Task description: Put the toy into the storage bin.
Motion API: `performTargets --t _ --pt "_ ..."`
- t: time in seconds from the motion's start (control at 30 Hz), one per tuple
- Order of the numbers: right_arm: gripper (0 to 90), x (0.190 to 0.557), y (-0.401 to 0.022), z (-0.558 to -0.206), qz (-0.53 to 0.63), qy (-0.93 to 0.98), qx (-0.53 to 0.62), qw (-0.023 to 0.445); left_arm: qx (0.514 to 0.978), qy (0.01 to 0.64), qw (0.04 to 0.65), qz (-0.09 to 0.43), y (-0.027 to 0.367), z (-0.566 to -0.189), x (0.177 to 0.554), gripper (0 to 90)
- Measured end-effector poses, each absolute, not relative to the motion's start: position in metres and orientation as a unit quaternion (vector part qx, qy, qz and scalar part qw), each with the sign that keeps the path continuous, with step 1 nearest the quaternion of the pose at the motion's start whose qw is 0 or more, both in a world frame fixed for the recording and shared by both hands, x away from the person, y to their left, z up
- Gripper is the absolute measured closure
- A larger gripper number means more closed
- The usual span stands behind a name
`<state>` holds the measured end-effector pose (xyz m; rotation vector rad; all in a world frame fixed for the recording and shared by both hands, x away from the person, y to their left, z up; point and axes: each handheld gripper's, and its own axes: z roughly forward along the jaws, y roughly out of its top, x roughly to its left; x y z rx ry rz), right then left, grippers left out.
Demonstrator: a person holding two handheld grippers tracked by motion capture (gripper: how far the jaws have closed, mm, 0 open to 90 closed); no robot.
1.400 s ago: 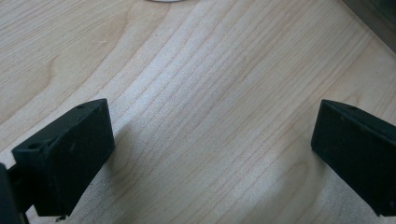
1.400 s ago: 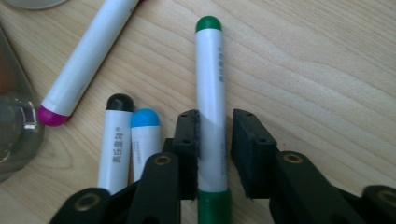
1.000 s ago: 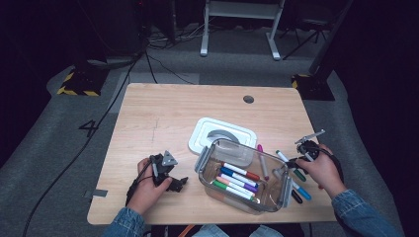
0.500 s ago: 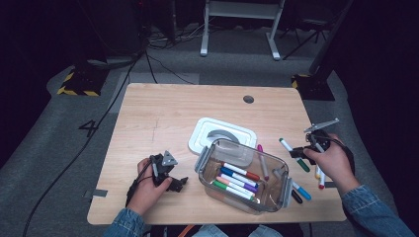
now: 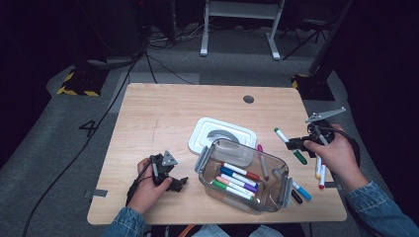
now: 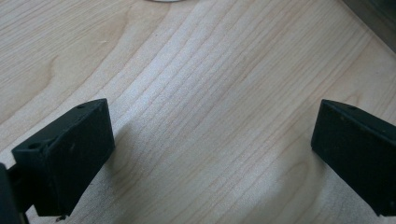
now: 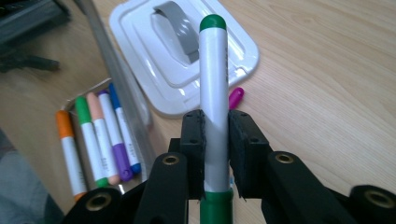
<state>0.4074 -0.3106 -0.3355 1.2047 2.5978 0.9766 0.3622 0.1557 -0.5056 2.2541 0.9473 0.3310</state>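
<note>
My right gripper (image 5: 295, 143) (image 7: 215, 140) is shut on a green-capped white marker (image 5: 290, 146) (image 7: 214, 93), held in the air over the table's right side. A clear plastic box (image 5: 243, 175) at the front middle holds several markers (image 5: 237, 180) (image 7: 100, 135). Its white lid (image 5: 222, 137) (image 7: 184, 51) lies flat just behind it. My left gripper (image 5: 170, 178) (image 6: 210, 154) rests low at the front left, open, with bare wood between its jaws.
Loose markers (image 5: 320, 170) lie on the table under the right hand, and a blue one (image 5: 301, 191) and a black one lie by the box's right end. A pink marker (image 7: 236, 97) lies between lid and box. A round hole (image 5: 248, 99) marks the wooden table (image 5: 163, 108) at the back.
The right hand has lifted the green marker off the table and carried it up and slightly right. The left hand has stayed where it was.
</note>
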Motion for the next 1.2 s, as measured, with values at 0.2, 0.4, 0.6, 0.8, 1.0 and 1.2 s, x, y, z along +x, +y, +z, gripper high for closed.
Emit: performTargets --t 0.2,0.4,0.6,0.8,1.0,1.2 --pt "76.9 0.395 -0.291 -0.323 0.335 0.866 0.369 0.048 0.862 0.362 0.331 0.127 0.156 -0.506 0.362 0.0" --pt "76.9 0.386 -0.274 -0.316 0.343 0.873 0.345 0.032 0.862 0.362 0.331 0.127 0.156 -0.506 0.362 0.0" --pt "76.9 0.376 -0.250 -0.314 0.349 0.883 0.313 0.012 0.862 0.362 0.331 0.127 0.156 -0.506 0.362 0.0" --pt "76.9 0.372 -0.235 -0.315 0.350 0.890 0.293 -0.004 0.862 0.362 0.331 0.126 0.156 -0.506 0.362 0.0" --pt "76.9 0.367 -0.212 -0.321 0.346 0.899 0.267 -0.031 0.862 0.362 0.331 0.127 0.156 -0.506 0.362 0.0" --pt "76.9 0.362 -0.190 -0.332 0.332 0.909 0.245 -0.054 0.862 0.362 0.331 0.127 0.156 -0.506 0.362 0.0"
